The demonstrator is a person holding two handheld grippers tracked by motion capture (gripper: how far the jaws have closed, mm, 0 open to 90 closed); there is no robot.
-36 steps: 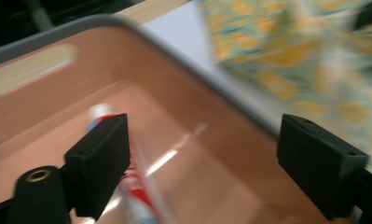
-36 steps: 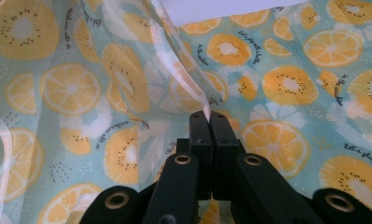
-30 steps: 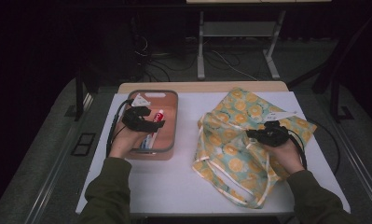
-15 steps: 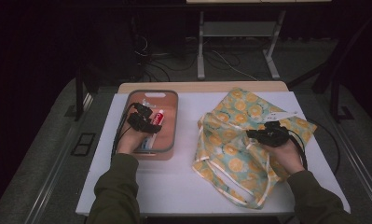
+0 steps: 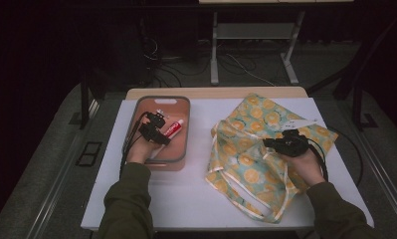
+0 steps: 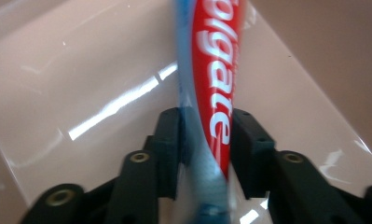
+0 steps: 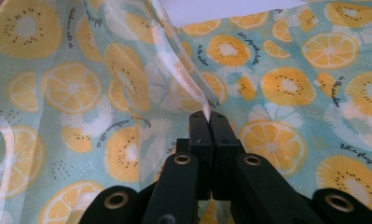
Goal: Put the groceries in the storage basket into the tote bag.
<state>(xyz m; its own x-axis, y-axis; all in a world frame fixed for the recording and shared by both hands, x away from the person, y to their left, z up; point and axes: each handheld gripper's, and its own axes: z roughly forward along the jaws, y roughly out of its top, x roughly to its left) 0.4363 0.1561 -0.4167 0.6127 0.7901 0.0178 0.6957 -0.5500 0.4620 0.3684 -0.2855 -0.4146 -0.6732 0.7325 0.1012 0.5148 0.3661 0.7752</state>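
My left gripper (image 5: pixel 161 130) has just been closing its jaws around a red and blue toothpaste tube (image 6: pixel 215 79) lettered "Colgate" in white, lying in the pink tray (image 5: pixel 182 149) at the table's left. Its pads (image 6: pixel 167 140) sit against the tube's sides. My right gripper (image 7: pixel 210 122) pinches the white edge of a teal fruit-print bag (image 5: pixel 246 149) at right; its small dark writing is unreadable.

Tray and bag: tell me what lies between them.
Bare white table, nothing else, between the tray and the bag, as the high view shows.
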